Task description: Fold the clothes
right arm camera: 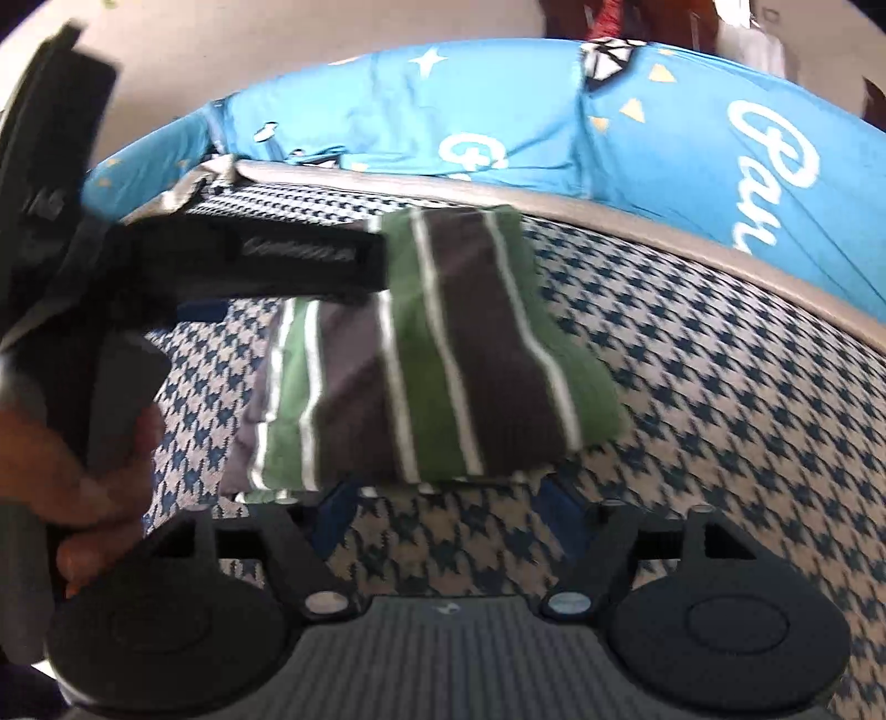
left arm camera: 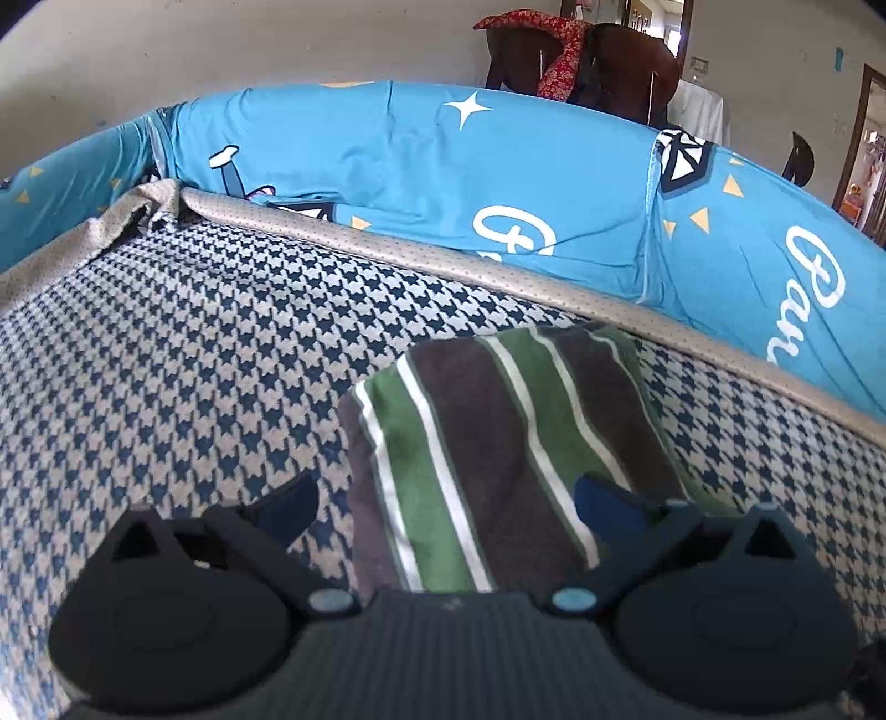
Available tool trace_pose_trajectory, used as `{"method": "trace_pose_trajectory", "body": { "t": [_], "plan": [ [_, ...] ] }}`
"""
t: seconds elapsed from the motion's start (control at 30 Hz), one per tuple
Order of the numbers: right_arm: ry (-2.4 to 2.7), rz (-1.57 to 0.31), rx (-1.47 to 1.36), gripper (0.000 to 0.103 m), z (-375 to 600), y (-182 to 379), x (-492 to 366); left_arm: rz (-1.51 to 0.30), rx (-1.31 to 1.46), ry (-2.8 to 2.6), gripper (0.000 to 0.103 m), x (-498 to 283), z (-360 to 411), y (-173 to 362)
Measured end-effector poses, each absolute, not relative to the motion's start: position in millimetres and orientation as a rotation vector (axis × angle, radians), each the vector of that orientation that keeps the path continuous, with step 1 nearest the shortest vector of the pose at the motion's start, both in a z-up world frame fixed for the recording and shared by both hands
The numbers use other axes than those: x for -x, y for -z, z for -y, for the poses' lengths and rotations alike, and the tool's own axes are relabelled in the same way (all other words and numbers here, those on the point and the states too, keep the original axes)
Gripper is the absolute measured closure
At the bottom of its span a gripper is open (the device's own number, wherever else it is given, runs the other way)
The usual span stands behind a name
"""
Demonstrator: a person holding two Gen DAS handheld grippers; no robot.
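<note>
Both wrist views face the striped garment (left arm camera: 498, 443) closely

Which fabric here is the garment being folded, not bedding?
The green-and-brown striped garment: a small folded bundle lying on the houndstooth cover, unlike the blue printed cushions behind.

Houndstooth-covered bed (left arm camera: 194, 360) with a folded green-and-brown striped garment (left arm camera: 498, 443) directly on it, blue cushions (left arm camera: 443, 177) behind.

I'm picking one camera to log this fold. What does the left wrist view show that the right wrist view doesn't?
Only the left wrist view shows the red patterned cloth draped on a dark wooden chair. Only the right wrist view shows the left gripper from outside, reaching over the garment, with a hand on its handle. Both share the folded striped garment, the houndstooth cover, the blue printed sheet.
</note>
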State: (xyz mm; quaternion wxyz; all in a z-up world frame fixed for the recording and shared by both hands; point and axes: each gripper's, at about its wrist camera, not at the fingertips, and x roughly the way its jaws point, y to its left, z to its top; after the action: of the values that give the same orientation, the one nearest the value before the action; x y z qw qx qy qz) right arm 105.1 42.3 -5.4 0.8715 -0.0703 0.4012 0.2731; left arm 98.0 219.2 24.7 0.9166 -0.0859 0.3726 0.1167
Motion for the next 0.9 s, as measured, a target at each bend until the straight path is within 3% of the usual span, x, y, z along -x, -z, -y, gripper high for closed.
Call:
{"method": "trace_pose_trajectory", "body": {
  "t": [0.23,0.9],
  "plan": [
    [-0.530,-0.840,0.202,0.017,-30,-9,-99,-0.786,0.198,-0.261,0.000,-80,-218,-26],
    [-0.495,-0.907,0.256,0.015,-21,-8,-107,-0.805,0.155,-0.325,0.000,-44,-206,-22]
  ]
}}
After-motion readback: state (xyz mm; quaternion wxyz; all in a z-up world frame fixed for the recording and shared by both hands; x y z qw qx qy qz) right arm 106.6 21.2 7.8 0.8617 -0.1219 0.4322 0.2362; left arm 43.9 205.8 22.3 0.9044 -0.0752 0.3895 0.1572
